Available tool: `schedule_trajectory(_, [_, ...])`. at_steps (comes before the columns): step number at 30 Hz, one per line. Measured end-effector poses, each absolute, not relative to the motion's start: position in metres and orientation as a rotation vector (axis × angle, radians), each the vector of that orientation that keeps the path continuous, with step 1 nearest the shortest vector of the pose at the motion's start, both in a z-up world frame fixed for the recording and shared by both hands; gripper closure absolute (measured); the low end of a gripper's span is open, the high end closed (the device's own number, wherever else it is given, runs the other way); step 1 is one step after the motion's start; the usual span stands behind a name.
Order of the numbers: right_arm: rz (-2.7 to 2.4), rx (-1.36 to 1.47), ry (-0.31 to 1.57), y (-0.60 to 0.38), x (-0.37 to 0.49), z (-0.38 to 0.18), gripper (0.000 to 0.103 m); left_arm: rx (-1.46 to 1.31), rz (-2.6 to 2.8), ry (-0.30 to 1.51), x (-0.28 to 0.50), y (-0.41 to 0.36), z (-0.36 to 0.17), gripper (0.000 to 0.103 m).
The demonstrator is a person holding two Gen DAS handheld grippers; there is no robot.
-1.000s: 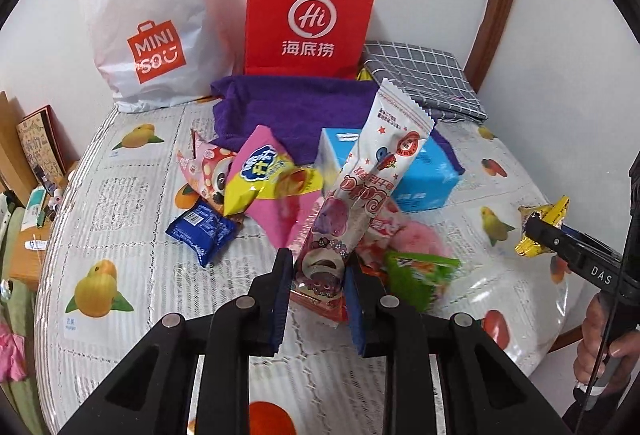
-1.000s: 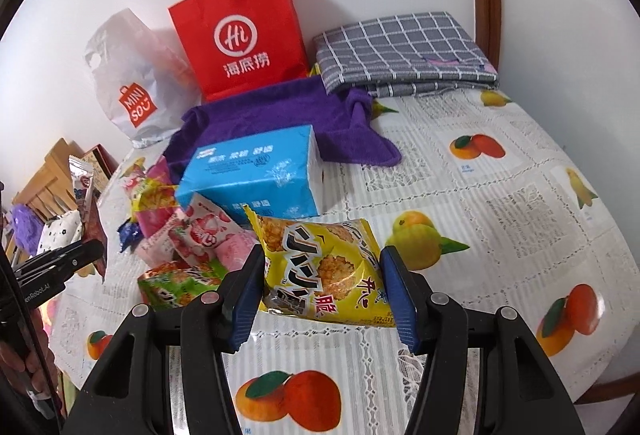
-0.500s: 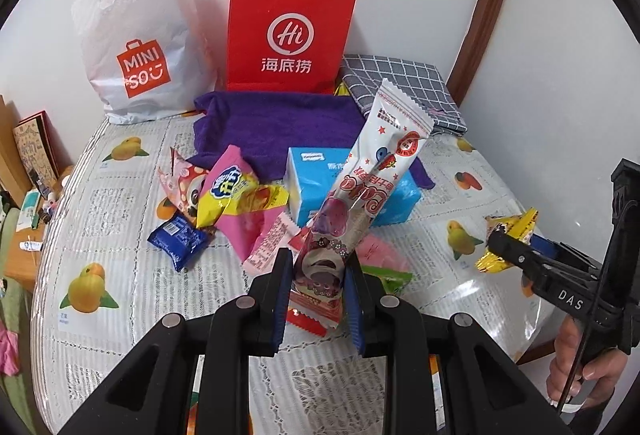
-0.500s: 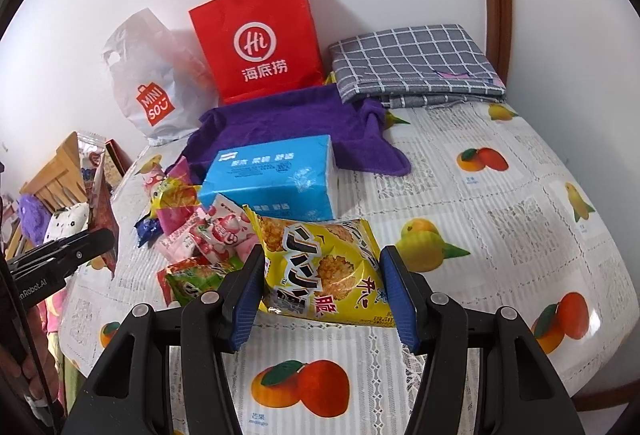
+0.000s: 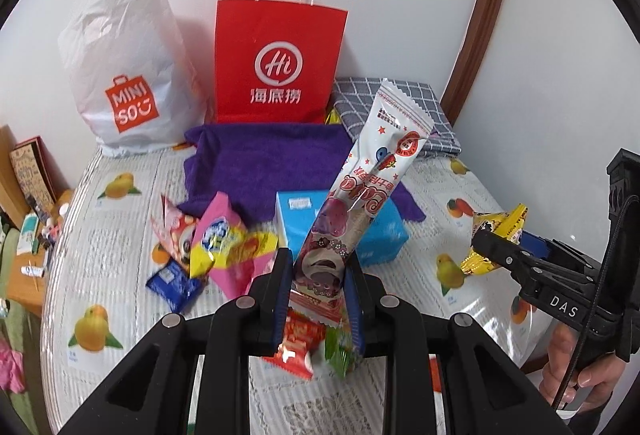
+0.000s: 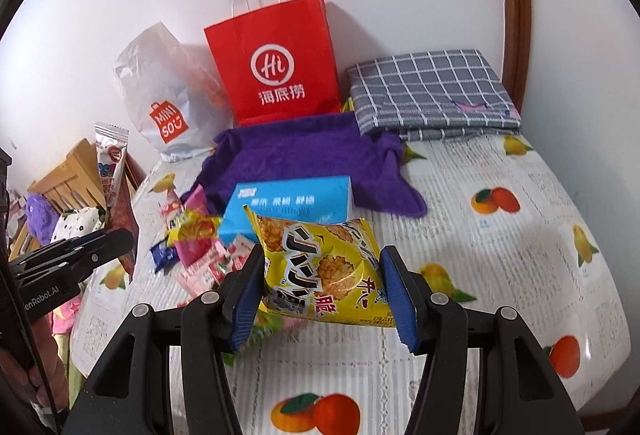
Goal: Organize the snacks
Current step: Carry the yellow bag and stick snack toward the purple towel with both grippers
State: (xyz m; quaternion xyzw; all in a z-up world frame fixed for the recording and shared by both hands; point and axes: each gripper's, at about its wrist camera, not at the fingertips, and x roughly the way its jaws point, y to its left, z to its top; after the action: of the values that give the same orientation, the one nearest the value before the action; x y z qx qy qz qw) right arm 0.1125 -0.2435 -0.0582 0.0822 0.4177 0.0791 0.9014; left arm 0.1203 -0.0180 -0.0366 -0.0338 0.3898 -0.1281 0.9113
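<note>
Fruit-print tablecloth (image 6: 500, 235) is covering the table, with a red bag (image 5: 278, 63) standing against the wall. Left gripper (image 5: 318, 295) is pinching a long wrapper (image 5: 360, 191), lifted upright above the snack pile (image 5: 216, 247). Right gripper (image 6: 322, 291) is clamping a yellow packet (image 6: 320, 271) above the cloth, near the blue box (image 6: 288, 205).

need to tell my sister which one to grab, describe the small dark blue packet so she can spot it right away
Start at the red bag standing against the wall and come forward over the purple towel to the snack pile on the fruit-print cloth. The blue packet lies flat at the pile's left front edge. It is the only dark blue wrapper, smaller than the pink and yellow bags beside it.
</note>
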Motion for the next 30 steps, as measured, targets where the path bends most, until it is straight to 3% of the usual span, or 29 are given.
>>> schedule_trajectory(30, [0.198, 0.142, 0.793, -0.236, 0.226, -0.033, 0.047, -0.077, -0.236, 0.773, 0.219, -0.007, -0.009, 0.079])
